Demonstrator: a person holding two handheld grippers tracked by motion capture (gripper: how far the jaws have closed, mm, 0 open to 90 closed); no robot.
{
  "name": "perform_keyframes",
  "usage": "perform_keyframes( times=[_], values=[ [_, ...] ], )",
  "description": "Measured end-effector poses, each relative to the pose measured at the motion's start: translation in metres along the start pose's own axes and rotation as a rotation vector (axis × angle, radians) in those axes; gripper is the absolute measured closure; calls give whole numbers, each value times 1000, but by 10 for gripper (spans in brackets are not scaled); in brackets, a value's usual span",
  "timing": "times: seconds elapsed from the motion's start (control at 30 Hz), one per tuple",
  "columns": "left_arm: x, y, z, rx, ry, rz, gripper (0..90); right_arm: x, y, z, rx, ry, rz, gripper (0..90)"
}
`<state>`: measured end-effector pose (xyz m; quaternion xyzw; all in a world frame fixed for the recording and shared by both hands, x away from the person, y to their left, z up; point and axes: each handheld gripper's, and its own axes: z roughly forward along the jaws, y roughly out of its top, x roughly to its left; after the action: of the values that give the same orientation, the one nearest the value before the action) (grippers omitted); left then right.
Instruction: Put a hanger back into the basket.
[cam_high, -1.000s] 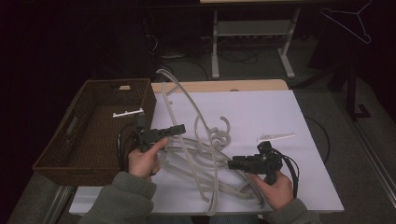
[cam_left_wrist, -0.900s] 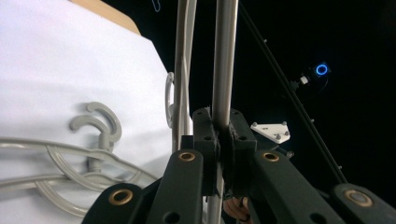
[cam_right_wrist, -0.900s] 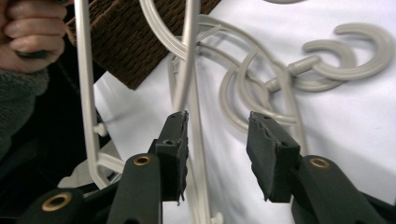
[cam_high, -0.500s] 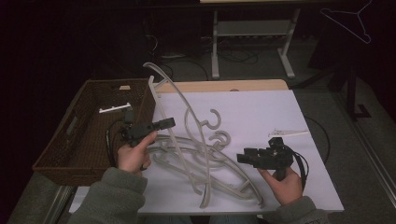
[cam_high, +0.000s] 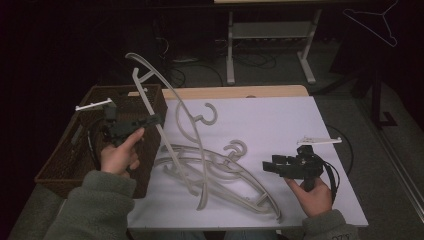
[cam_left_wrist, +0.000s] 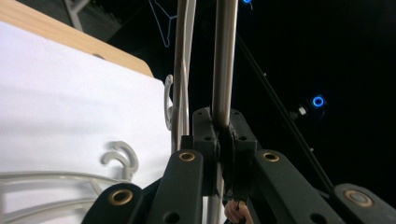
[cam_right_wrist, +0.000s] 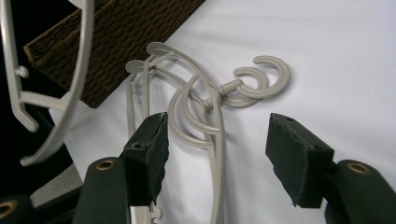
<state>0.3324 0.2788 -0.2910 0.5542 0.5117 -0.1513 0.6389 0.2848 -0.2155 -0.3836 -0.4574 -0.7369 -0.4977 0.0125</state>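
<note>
Hanger (cam_high: 170, 115) is clamped in our left gripper (cam_high: 150, 120) for the basket (cam_high: 150, 97); right gripper (cam_high: 270, 166), just opening, empty, grabs another next.

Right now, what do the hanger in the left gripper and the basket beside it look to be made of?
The hanger looks like moulded plastic, matte beige: smooth, seamless curves and a one-piece hook. The basket seems to be woven wicker or rattan, dark brown: its walls show a tight woven texture. The left gripper clamps the hanger's bar.

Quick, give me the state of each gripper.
Left gripper: shut on the lifted hanger, which tilts up beside the basket.
Right gripper: open, jaws just widened, holding nothing, above the table.
</note>
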Motion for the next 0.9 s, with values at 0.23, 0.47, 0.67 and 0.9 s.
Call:
perform_keyframes(
  times=[0.23, 0.47, 0.67, 0.9],
  values=[
    [2, 23, -31, -39, 34, -2, 850, -4, -1, 0, 0, -23, -6, 366],
    [2, 46, -59, -64, 79, 2, 850, -5, -1, 1, 6, -37, -4, 359],
    [2, 70, -79, -67, 106, 1, 849, -7, -2, 1, 5, -51, 1, 356],
    [11, 102, -105, -55, 176, -10, 849, -9, -3, 0, -1, -61, 6, 355]
  ],
)
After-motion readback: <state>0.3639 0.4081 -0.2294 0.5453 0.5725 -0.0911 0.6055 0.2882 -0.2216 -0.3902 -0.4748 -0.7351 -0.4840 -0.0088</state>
